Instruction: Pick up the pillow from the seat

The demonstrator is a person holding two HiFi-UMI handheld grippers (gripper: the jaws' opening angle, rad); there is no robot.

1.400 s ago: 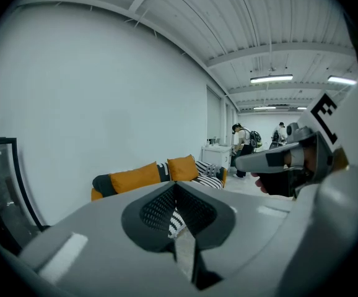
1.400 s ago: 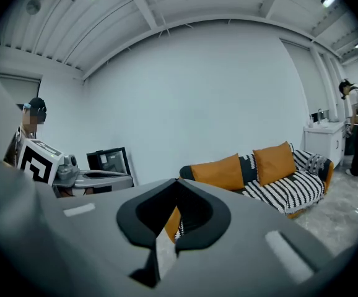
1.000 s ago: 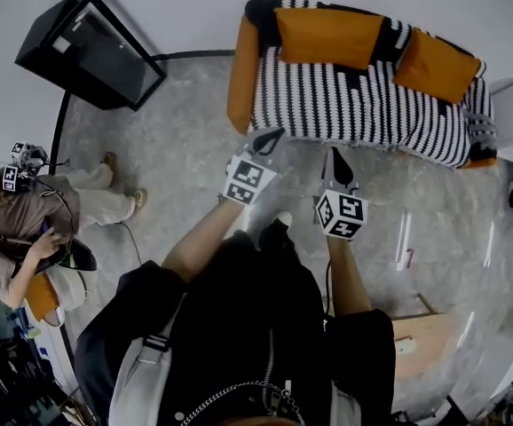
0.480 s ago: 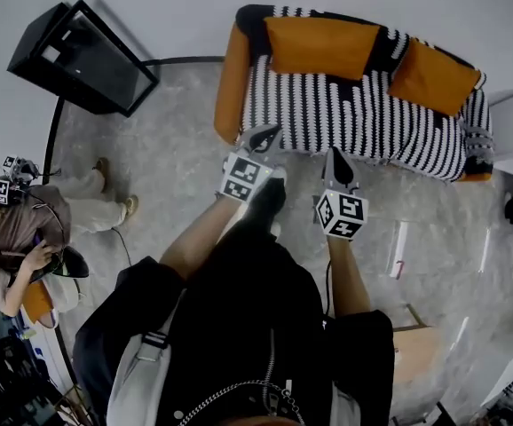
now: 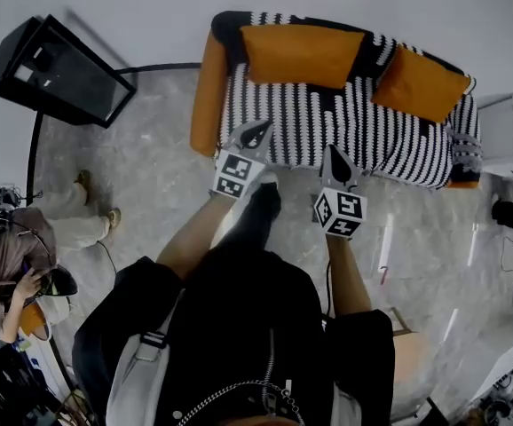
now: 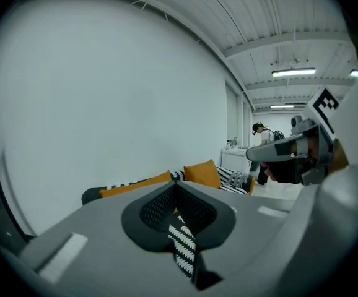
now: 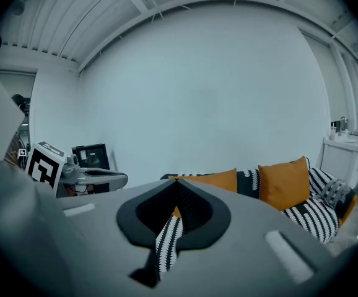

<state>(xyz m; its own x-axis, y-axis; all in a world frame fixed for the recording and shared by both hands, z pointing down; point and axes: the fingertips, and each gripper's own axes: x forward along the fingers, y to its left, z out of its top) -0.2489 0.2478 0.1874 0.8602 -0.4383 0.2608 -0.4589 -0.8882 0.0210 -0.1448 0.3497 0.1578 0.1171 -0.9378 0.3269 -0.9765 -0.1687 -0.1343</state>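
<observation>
Facing the striped sofa, left gripper and right gripper pressed together, empty; orange pillow seemingly untouched, whole pickup left.

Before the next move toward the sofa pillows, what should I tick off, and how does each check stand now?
1. Jaws open for a grasp: not ok; left gripper and right gripper are both shut, empty.
2. Pillows in view: ok; large orange pillow and small orange pillow lean on the backrest.
3. Target pillow settled: cannot tell.
4. Grippers at a pillow: not ok; both short of them, near the striped seat's front edge.
5. Seat between grippers and pillows free: ok.
6. Bystander away from sofa: ok.
</observation>
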